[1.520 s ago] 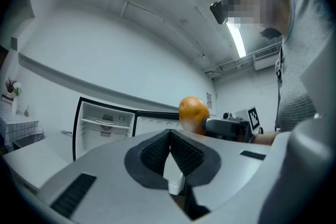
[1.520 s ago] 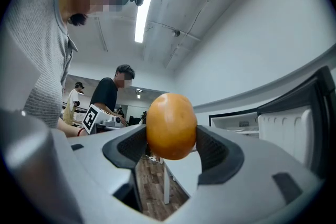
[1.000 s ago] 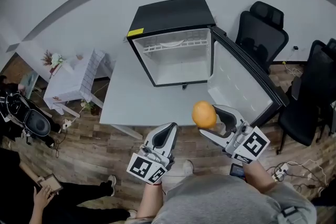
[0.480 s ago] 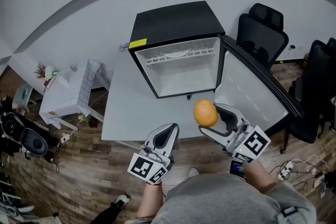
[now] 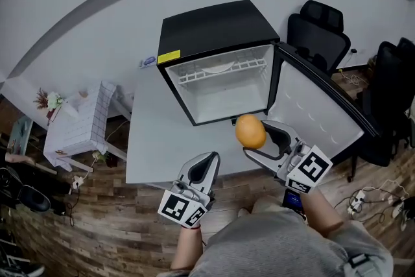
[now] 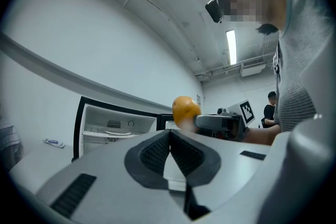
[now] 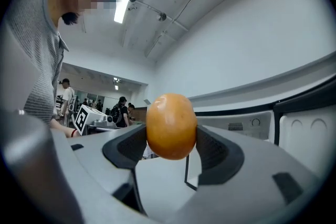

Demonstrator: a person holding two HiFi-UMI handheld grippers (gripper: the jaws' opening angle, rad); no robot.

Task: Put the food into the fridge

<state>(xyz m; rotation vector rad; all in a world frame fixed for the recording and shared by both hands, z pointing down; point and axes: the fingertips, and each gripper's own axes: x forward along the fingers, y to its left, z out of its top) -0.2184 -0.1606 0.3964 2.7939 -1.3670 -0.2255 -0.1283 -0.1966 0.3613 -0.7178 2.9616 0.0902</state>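
While the head view has the orange [image 5: 250, 131] pinched in the right gripper [image 5: 255, 139] before the open fridge [image 5: 217, 29], the left gripper view shows the left gripper [image 6: 169, 136] pressed together, empty; right gripper view: pads [image 7: 211, 150] span its middle, likely firm, light, slick

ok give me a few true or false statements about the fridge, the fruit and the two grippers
The right gripper holds the orange fruit between its jaws. True.
The fridge is shut. False: its door stands wide open.
The left gripper carries food. False: its jaws are together and empty.
The fridge stands on the grey table. True.
The orange fruit lies inside the fridge. False: it is held outside, in front of the opening.
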